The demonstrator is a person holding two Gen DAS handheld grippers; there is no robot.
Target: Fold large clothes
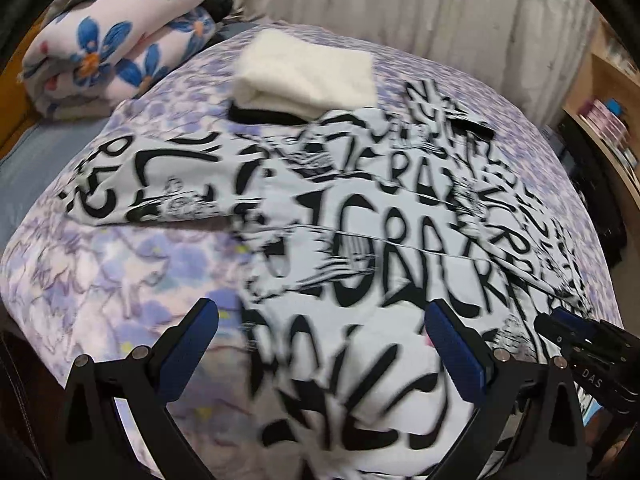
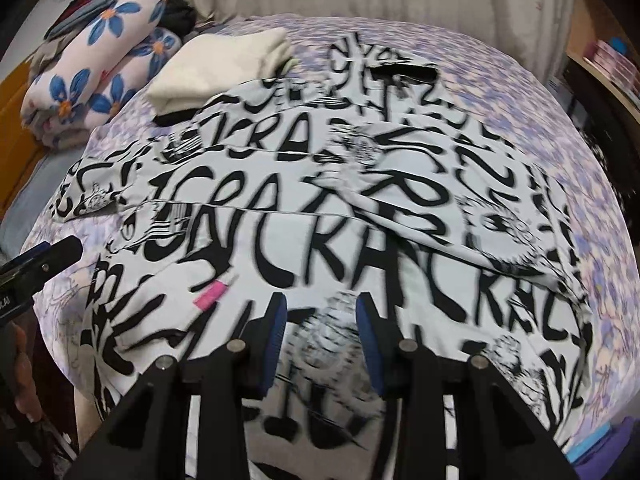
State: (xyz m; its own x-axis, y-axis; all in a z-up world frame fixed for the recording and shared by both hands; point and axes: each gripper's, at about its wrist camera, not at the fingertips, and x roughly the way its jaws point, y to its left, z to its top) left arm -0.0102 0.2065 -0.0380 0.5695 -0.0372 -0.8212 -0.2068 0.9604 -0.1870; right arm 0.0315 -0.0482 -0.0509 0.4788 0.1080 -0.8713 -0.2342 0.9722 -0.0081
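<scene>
Two grippers over white black-lettered shirt spread flat across lilac floral bedspread: left gripper released wide, right gripper part-open, gripping nothing; best pinching near hem corners evenly, then folding far.
</scene>
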